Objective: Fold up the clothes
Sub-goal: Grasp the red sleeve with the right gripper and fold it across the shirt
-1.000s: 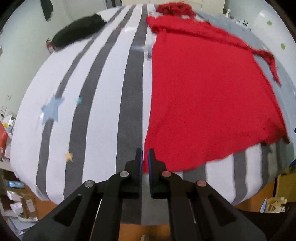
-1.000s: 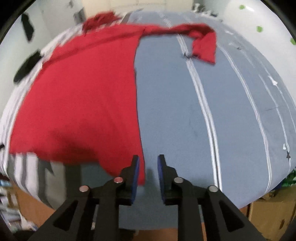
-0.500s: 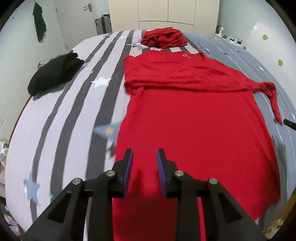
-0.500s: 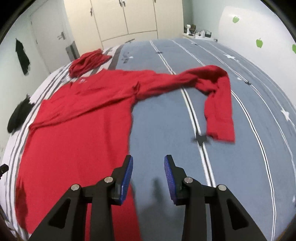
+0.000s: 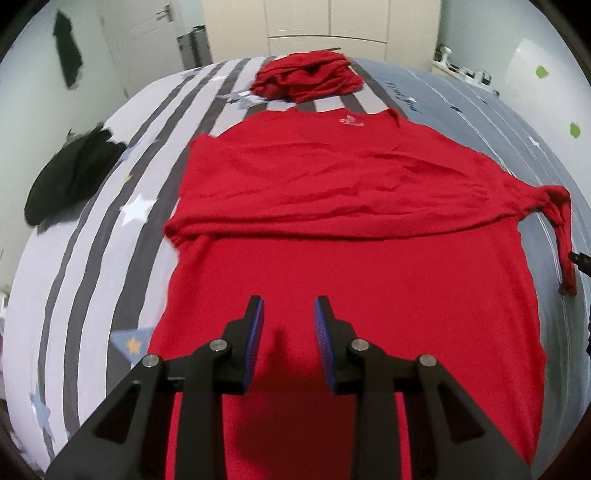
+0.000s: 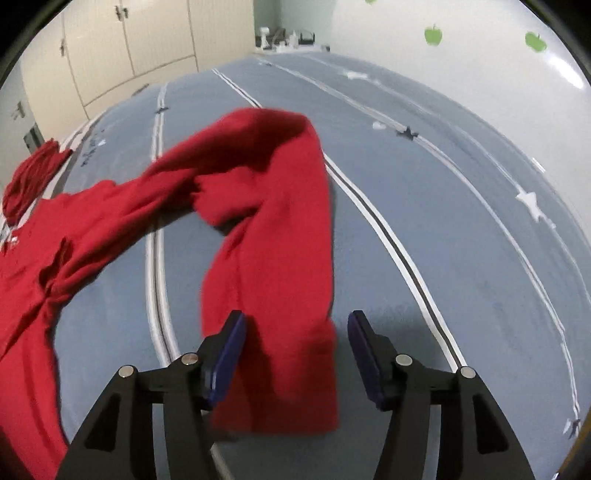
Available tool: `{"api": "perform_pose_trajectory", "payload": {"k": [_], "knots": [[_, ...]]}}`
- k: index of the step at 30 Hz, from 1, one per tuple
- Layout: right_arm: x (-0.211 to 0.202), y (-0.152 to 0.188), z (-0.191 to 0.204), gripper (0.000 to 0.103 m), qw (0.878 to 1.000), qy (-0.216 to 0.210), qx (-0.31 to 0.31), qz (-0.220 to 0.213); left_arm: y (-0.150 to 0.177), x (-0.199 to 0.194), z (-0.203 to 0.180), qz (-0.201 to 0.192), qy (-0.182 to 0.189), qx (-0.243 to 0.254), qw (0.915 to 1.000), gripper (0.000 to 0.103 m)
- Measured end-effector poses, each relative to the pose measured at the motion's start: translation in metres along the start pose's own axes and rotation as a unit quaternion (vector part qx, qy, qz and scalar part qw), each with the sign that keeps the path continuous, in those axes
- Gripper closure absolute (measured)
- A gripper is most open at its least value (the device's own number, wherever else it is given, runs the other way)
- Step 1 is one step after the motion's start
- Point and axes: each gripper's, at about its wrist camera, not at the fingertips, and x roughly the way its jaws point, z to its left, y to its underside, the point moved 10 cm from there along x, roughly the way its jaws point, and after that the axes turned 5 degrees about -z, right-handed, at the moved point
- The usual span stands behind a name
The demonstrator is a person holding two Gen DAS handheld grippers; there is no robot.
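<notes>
A red long-sleeved shirt [image 5: 369,280] lies flat on the bed, one sleeve [image 5: 332,206] folded across its chest. Over the shirt's lower body hovers my left gripper [image 5: 288,325], open, with nothing between its fingers. The other sleeve [image 6: 273,229] runs out to the side and bends back on the blue-grey cover [image 6: 461,221]. My right gripper [image 6: 295,343] is above that sleeve's cuff end. Its jaws are opening, with the cuff between them and the pads not pressing on it.
A folded red garment [image 5: 306,79] sits at the head of the bed. A black garment [image 5: 70,177] lies on the grey-and-white striped cover [image 5: 92,266] at the left. Cupboards [image 5: 332,22] and a wall with green stickers [image 6: 480,40] stand beyond.
Both grippers have left the shirt's bottom hem corners and moved up the bed. The left has opened over the body; the right has reached the sleeve end and spread wider.
</notes>
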Motion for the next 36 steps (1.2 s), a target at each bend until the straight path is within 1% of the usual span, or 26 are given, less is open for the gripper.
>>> {"api": "perform_pose_trajectory", "payload": {"k": [1, 3, 4, 6, 7, 8, 9, 10, 11, 12, 13, 15, 17, 18, 21, 23, 25, 27, 31, 32, 33, 34, 36], "knots": [[0.007, 0.001, -0.002, 0.046, 1.000, 0.003, 0.001, 0.006, -0.004, 0.003, 0.000, 0.001, 0.002, -0.001, 1.0000, 0.078], [0.020, 0.002, -0.006, 0.045, 1.000, 0.009, 0.005, 0.018, -0.011, 0.008, 0.001, 0.003, 0.003, -0.004, 1.0000, 0.078], [0.024, 0.001, -0.009, 0.043, 1.000, 0.007, 0.014, 0.017, -0.015, 0.012, 0.001, 0.004, 0.004, -0.006, 1.0000, 0.078], [0.027, -0.002, -0.012, 0.043, 1.000, 0.001, 0.028, 0.012, -0.023, 0.020, 0.002, 0.005, 0.004, -0.008, 0.9999, 0.078], [0.028, -0.003, -0.014, 0.045, 0.999, -0.002, 0.033, 0.012, -0.027, 0.022, 0.003, 0.006, 0.006, -0.011, 0.9999, 0.078], [0.027, -0.005, -0.016, 0.062, 0.999, -0.002, 0.035, 0.011, -0.030, 0.024, 0.004, 0.006, 0.008, -0.014, 0.9999, 0.078], [0.027, -0.007, -0.019, 0.073, 0.999, 0.004, 0.034, 0.013, -0.034, 0.025, 0.006, 0.006, 0.008, -0.016, 0.9998, 0.078], [0.026, -0.009, -0.023, 0.092, 0.999, 0.011, 0.032, 0.015, -0.037, 0.027, 0.008, 0.005, 0.007, -0.018, 0.9998, 0.078], [0.022, -0.014, -0.032, 0.097, 0.999, 0.037, 0.027, 0.012, -0.040, 0.027, 0.010, 0.004, 0.008, -0.021, 0.9997, 0.078], [0.018, -0.020, -0.042, 0.097, 0.998, 0.063, 0.023, 0.008, -0.042, 0.026, 0.013, 0.002, 0.008, -0.023, 0.9997, 0.078], [0.011, -0.030, -0.059, 0.097, 0.995, 0.094, 0.027, -0.005, -0.045, 0.025, 0.016, -0.001, 0.009, -0.025, 0.9997, 0.078], [-0.005, -0.052, -0.091, 0.097, 0.987, 0.152, 0.043, -0.029, -0.048, 0.023, 0.022, -0.004, 0.009, -0.028, 0.9996, 0.078], [-0.020, -0.074, -0.113, 0.097, 0.980, 0.187, 0.051, -0.052, -0.048, 0.022, 0.032, -0.004, 0.008, -0.032, 0.9994, 0.078], [-0.029, -0.086, -0.122, 0.097, 0.976, 0.202, 0.053, -0.065, -0.047, 0.021, 0.037, -0.004, 0.007, -0.034, 0.9994, 0.078], [-0.057, -0.128, -0.132, 0.097, 0.967, 0.225, 0.052, -0.108, -0.046, 0.018, 0.052, -0.004, 0.003, -0.039, 0.9992, 0.078], [-0.072, -0.155, -0.126, 0.097, 0.964, 0.226, 0.044, -0.136, -0.042, 0.017, 0.064, 0.000, 0.002, -0.049, 0.9988, 0.078], [-0.085, -0.178, -0.106, 0.097, 0.966, 0.210, 0.025, -0.151, -0.038, 0.017, 0.075, 0.004, 0.003, -0.058, 0.9983, 0.078], [-0.090, -0.192, -0.080, 0.097, 0.970, 0.186, 0.001, -0.154, -0.034, 0.017, 0.083, 0.007, 0.004, -0.066, 0.9978, 0.078], [-0.101, -0.194, -0.012, 0.097, 0.979, 0.127, -0.036, -0.152, -0.026, 0.012, 0.101, 0.010, 0.006, -0.079, 0.9968, 0.078], [-0.106, -0.190, 0.010, 0.097, 0.982, 0.106, -0.045, -0.151, -0.025, 0.009, 0.106, 0.008, 0.006, -0.081, 0.9966, 0.078], [-0.114, -0.185, 0.040, 0.097, 0.984, 0.077, -0.055, -0.151, -0.024, 0.007, 0.111, 0.008, 0.007, -0.082, 0.9965, 0.078], [-0.122, -0.180, 0.068, 0.097, 0.984, 0.057, -0.068, -0.153, -0.024, 0.005, 0.117, 0.006, 0.007, -0.085, 0.9964, 0.078], [-0.139, -0.167, 0.144, 0.097, 0.983, -0.006, -0.097, -0.153, -0.023, 0.001, 0.132, 0.002, 0.006, -0.090, 0.9959, 0.078]]}}
